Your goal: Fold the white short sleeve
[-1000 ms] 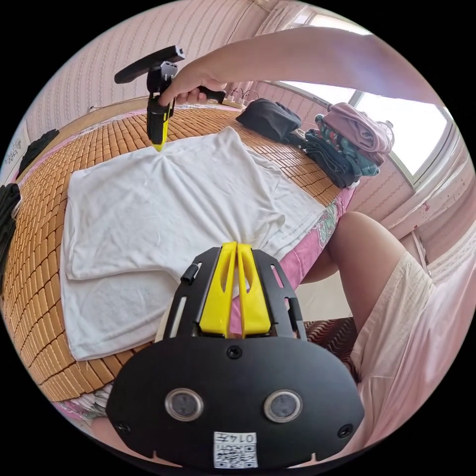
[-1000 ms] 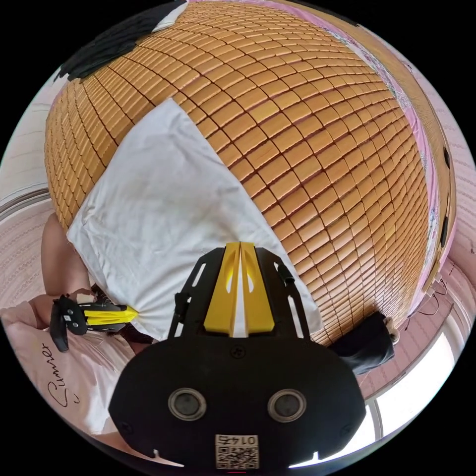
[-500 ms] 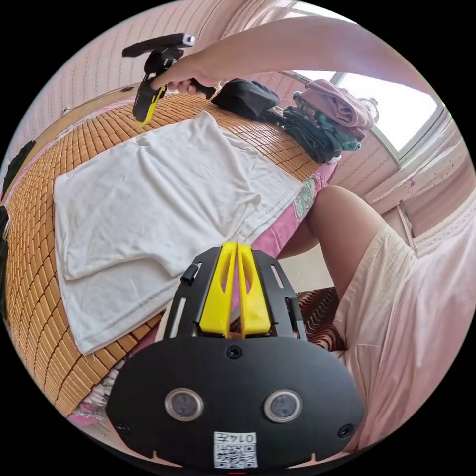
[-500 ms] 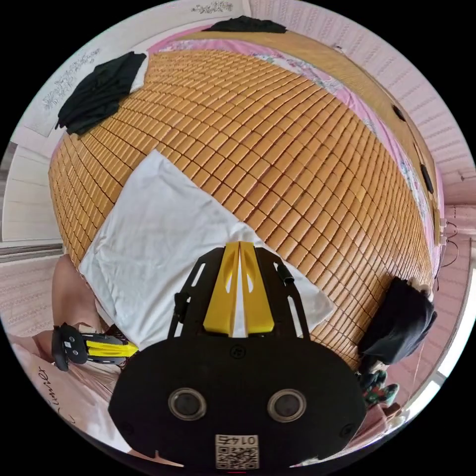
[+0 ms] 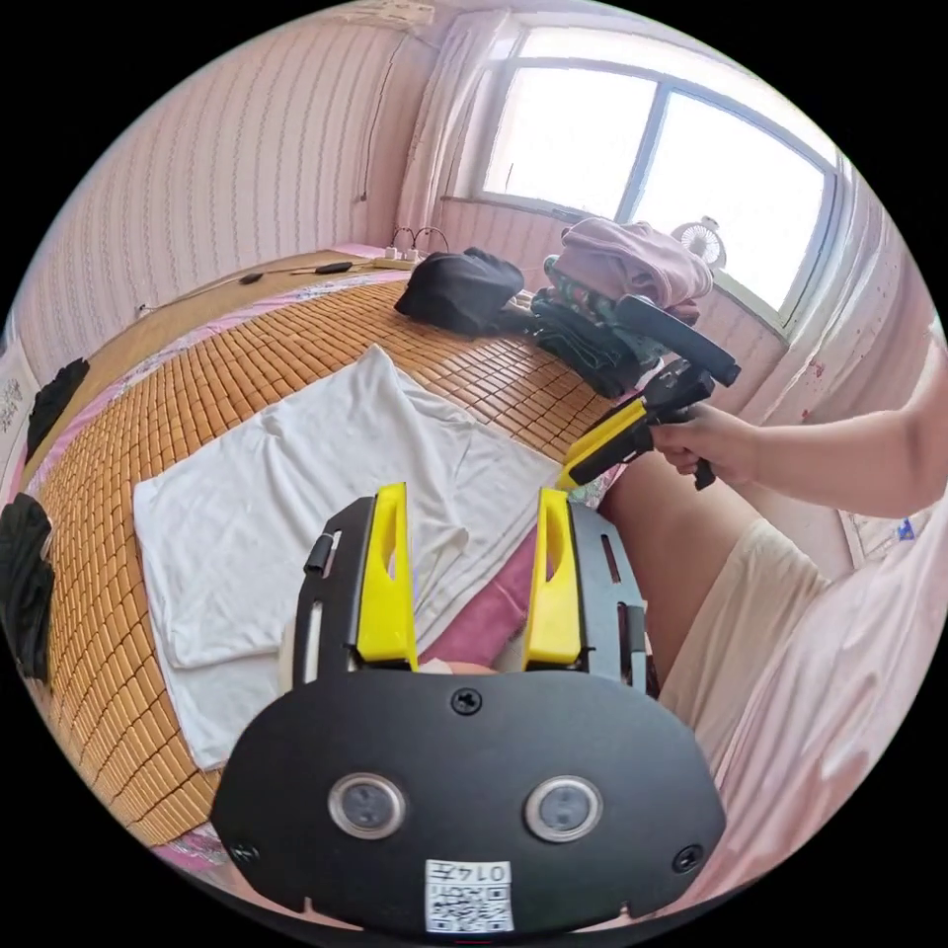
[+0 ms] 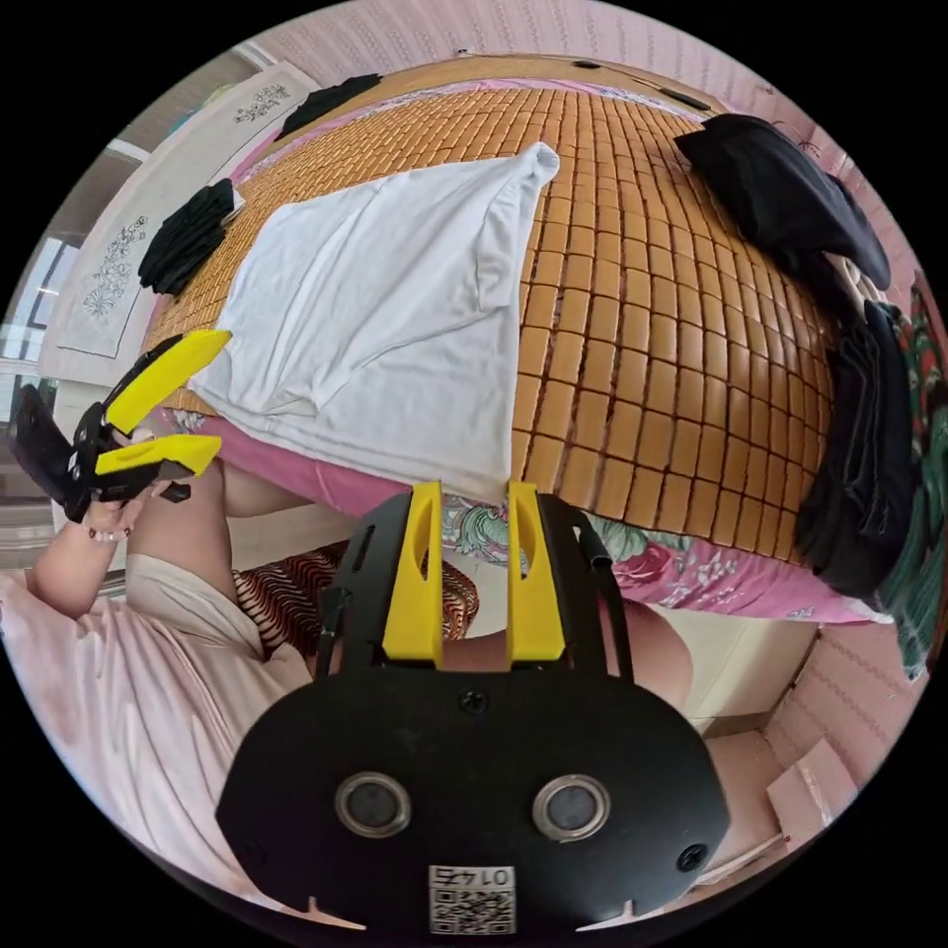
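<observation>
The white shirt is laid half-folded on the bed's mat, at the near edge. The left claw is held spread wide, gripping nothing; the right claw is parted, also gripping nothing, off that edge.

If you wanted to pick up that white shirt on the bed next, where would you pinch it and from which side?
Probably the edge of the white shirt that hangs over the mat's near side, at a corner. There the cloth is off the bamboo mat, so one jaw can slip under it. Come from the person's side, where the open left gripper and right gripper hover.
</observation>
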`<state>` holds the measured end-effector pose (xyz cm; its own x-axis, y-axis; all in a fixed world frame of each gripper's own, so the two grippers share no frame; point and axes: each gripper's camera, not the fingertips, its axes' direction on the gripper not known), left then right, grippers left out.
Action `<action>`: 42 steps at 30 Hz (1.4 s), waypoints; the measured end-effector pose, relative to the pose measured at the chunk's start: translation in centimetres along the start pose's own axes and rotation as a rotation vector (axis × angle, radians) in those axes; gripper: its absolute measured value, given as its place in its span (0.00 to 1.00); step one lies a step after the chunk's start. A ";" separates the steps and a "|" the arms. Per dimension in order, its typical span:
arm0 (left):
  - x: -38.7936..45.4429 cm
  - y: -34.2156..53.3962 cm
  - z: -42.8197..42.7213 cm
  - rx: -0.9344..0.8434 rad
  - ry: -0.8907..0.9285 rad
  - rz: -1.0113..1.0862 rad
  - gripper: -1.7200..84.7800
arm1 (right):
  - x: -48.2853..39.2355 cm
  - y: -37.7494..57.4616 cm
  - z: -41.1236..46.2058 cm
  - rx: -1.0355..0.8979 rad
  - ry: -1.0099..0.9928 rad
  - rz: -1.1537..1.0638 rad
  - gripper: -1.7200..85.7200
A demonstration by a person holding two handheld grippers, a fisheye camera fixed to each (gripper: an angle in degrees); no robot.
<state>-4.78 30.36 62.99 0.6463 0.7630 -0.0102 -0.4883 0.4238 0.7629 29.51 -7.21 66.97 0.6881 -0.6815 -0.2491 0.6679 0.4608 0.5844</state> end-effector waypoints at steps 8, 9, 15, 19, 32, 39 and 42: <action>4.2 -4.5 6.2 -0.162 -0.019 0.103 0.28 | 7.8 4.3 -5.4 0.110 -0.323 0.013 0.04; 4.8 -5.2 7.1 -0.184 -0.030 0.132 0.29 | 8.3 4.8 -6.1 0.136 -0.366 0.005 0.04; 6.9 -8.3 10.9 -0.257 -0.032 0.210 0.28 | 13.2 8.9 -10.3 0.280 -0.681 -0.039 0.03; 8.3 -8.8 11.7 -0.302 -0.052 0.265 0.14 | 14.3 12.0 -11.8 0.261 -0.680 -0.098 0.03; 14.1 -4.1 7.0 -0.357 0.043 0.362 0.01 | 23.6 16.0 -15.5 0.449 -0.436 0.279 0.17; 13.7 -2.9 4.0 -0.331 0.049 0.328 0.01 | 25.5 16.0 -13.2 0.533 -0.532 0.486 0.11; 13.2 -3.0 2.7 -0.289 0.061 0.310 0.01 | 26.3 16.4 -12.8 0.509 -0.627 0.520 0.05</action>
<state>6.75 37.85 62.30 0.4112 0.8998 0.1462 -0.8040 0.2824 0.5232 62.16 -10.30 60.09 0.4882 -0.7096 0.5081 0.0169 0.5897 0.8074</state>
